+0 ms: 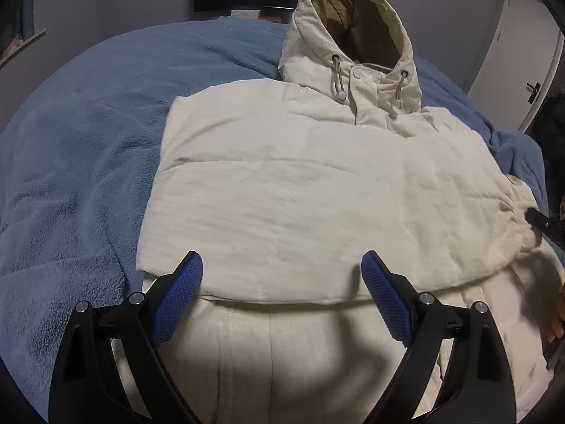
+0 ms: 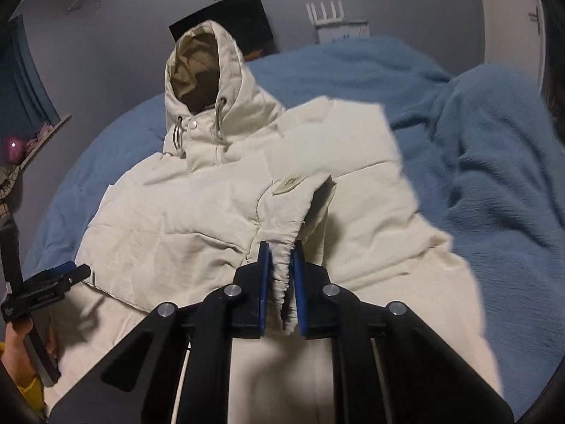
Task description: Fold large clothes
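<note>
Blue blanket (image 1: 77, 148) under cream jacket (image 1: 300, 190) — right gripper (image 2: 280, 258) clamps cuff (image 2: 282, 282); left gripper (image 1: 282, 268) released.

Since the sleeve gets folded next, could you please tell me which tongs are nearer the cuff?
Right. The right tongs are clamped on the cuff; the left tongs hang open over the jacket's other side.

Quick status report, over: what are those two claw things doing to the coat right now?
Left gripper open, above the cream hooded jacket, holding nothing. Right gripper shut on a gathered sleeve cuff. Jacket on the blue blanket; nothing in the way.
</note>
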`<act>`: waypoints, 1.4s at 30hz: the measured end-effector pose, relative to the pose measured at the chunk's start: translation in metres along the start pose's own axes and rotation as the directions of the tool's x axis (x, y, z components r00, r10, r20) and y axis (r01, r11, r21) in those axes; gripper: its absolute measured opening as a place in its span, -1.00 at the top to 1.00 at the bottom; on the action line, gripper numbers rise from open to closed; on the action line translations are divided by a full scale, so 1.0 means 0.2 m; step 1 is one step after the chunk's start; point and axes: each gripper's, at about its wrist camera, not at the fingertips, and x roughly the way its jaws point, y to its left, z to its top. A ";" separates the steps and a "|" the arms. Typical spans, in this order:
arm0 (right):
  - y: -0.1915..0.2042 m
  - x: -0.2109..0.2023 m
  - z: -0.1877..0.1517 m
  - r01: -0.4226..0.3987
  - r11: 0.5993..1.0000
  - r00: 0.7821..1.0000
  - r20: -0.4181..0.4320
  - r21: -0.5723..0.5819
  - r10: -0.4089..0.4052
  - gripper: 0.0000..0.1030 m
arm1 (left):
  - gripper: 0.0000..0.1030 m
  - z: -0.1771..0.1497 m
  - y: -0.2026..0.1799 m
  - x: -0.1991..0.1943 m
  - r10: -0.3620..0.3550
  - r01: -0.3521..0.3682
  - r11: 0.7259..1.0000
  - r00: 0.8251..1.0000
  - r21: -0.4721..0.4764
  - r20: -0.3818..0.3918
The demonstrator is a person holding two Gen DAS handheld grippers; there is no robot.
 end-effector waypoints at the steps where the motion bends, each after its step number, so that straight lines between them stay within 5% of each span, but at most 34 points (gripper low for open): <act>1: -0.01 -0.01 -0.01 0.011 1.000 1.000 -0.003 0.002 -0.011 0.80 | -0.71 0.00 0.00 0.00 -0.003 0.003 1.000 1.000 -0.001 0.000; 9: -0.06 0.19 -0.04 0.098 0.995 0.982 -0.160 -0.004 -0.097 0.64 | -0.73 0.02 -0.04 0.00 0.006 -0.006 0.999 1.000 0.035 -0.011; 10: -0.06 0.19 -0.03 0.092 0.996 0.982 -0.164 -0.006 -0.092 0.40 | -0.73 0.03 -0.05 -0.02 0.005 -0.005 0.999 1.000 0.045 -0.006; 11: -0.06 0.18 -0.01 0.087 0.996 0.983 -0.161 -0.014 -0.088 -0.06 | -0.74 0.05 -0.05 -0.05 0.002 -0.002 0.998 1.000 0.057 0.002; 13: -0.04 0.14 0.03 0.104 0.993 0.984 -0.142 -0.052 -0.110 -0.32 | -0.88 0.12 -0.07 -0.13 -0.001 -0.001 0.996 1.000 0.089 0.026; 19: 0.00 0.03 0.30 0.107 0.986 0.991 -0.072 -0.127 -0.116 -0.32 | -0.87 0.41 -0.14 -0.28 0.014 -0.033 0.984 0.994 0.175 0.107; 24: 0.10 0.09 0.52 0.114 0.978 0.993 0.006 -0.172 -0.115 -0.41 | -0.87 0.51 -0.13 -0.09 0.047 -0.067 0.983 0.992 0.173 0.120; 34: 0.18 0.62 0.59 0.094 0.981 0.990 -0.090 -0.167 -0.110 -0.41 | -0.89 0.40 0.02 0.42 0.097 -0.084 0.981 0.993 0.178 -0.068; 42: 0.30 0.84 0.99 0.053 0.994 0.998 -0.014 -0.091 -0.054 -0.41 | -0.87 0.59 0.09 0.35 0.079 -0.081 0.992 0.997 0.098 0.025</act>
